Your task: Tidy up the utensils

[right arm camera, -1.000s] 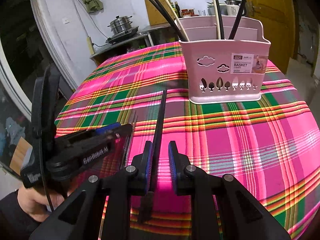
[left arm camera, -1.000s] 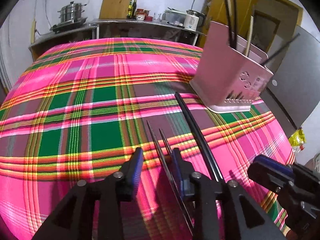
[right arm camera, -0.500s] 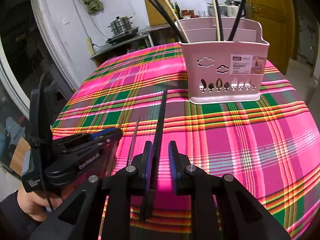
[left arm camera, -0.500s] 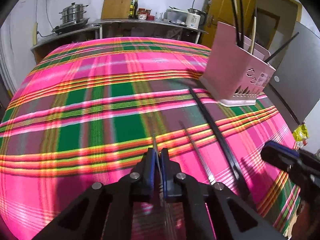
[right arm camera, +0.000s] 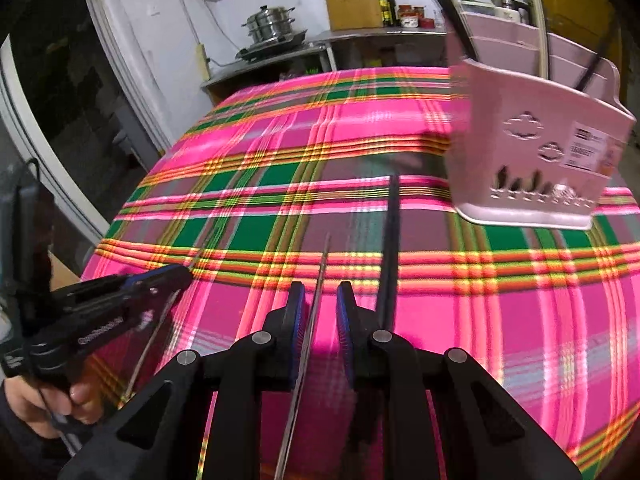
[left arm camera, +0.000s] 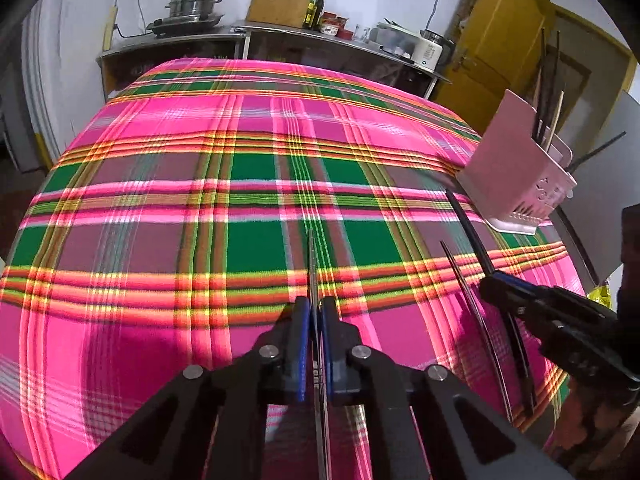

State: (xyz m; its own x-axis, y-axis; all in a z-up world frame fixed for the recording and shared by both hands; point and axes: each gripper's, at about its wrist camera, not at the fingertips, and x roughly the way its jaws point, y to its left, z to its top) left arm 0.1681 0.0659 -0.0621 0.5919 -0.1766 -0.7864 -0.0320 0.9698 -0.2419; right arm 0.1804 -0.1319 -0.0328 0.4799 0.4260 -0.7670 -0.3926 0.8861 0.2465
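Observation:
My left gripper (left arm camera: 316, 308) is shut on a thin metal chopstick (left arm camera: 312, 256) and holds it just above the plaid cloth. In the right wrist view my right gripper (right arm camera: 320, 298) stands open around a second metal chopstick (right arm camera: 320, 276) that lies on the cloth. A black chopstick (right arm camera: 390, 236) lies just right of it. The left gripper also shows in the right wrist view (right arm camera: 176, 274), and the right gripper in the left wrist view (left arm camera: 492, 284). The pink utensil basket (right arm camera: 532, 160) stands at the right with several chopsticks upright in it.
The table is covered by a pink and green plaid cloth (left arm camera: 240, 208). A counter (left arm camera: 240, 36) with a steel steamer pot (left arm camera: 192, 0), bottles and a kettle stands behind it. A yellow door (left arm camera: 500, 52) is at the back right.
My left gripper shut on a metal chopstick and carried it left. My right gripper moved left off the black chopstick and opened over the other metal chopstick.

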